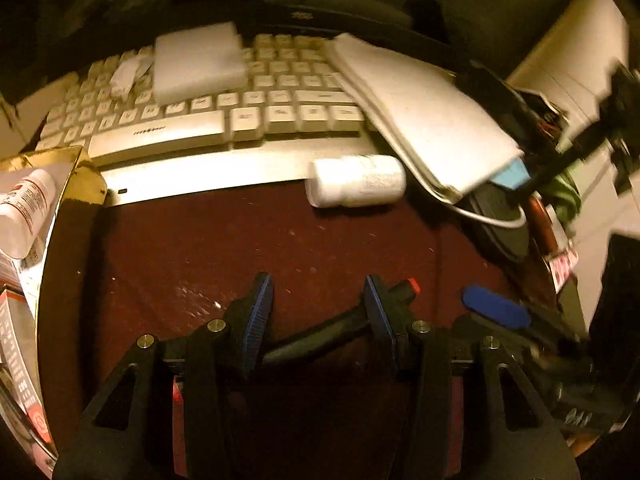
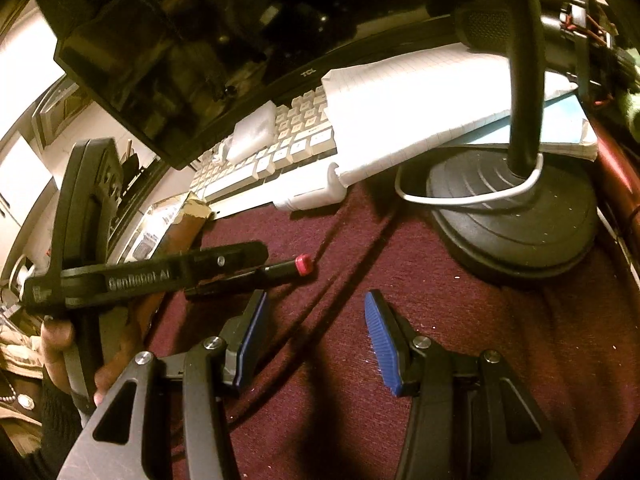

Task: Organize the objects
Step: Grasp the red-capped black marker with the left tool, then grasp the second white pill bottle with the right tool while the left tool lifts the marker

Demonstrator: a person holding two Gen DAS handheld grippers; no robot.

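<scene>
Cloth: the dark red cover (image 1: 240, 240) is bare in front of me, so it is my free working ground
Keyboard: it (image 1: 168, 136) sits at the back under the monitor (image 2: 160, 60), and stray things are piled on it, which is why I judge it needs clearing
Notebook: it (image 1: 420, 112) lies askew over the keyboard's right end, leaning onto the round black stand base (image 2: 520, 220)
Gold box: it (image 1: 64, 208) stands at the left edge with bottles and packets inside, likely where small items go
White block: it (image 1: 196, 64) rests flat on the upper keys
White bottle: it (image 1: 356, 180) lies on its side, touching the keyboard's front edge, just beside the notebook corner
Marker: black with a red cap (image 2: 280, 270), it lies slantwise on the cloth, right by my left tongs
Left tongs: mine (image 1: 318, 284) are about half spread, angled down with the marker crossing the gap; the pads are not pinching it, and whether one touches it I cannot tell
Right tongs: these (image 2: 316, 298) are spread wide over bare cloth, holding nothing
</scene>
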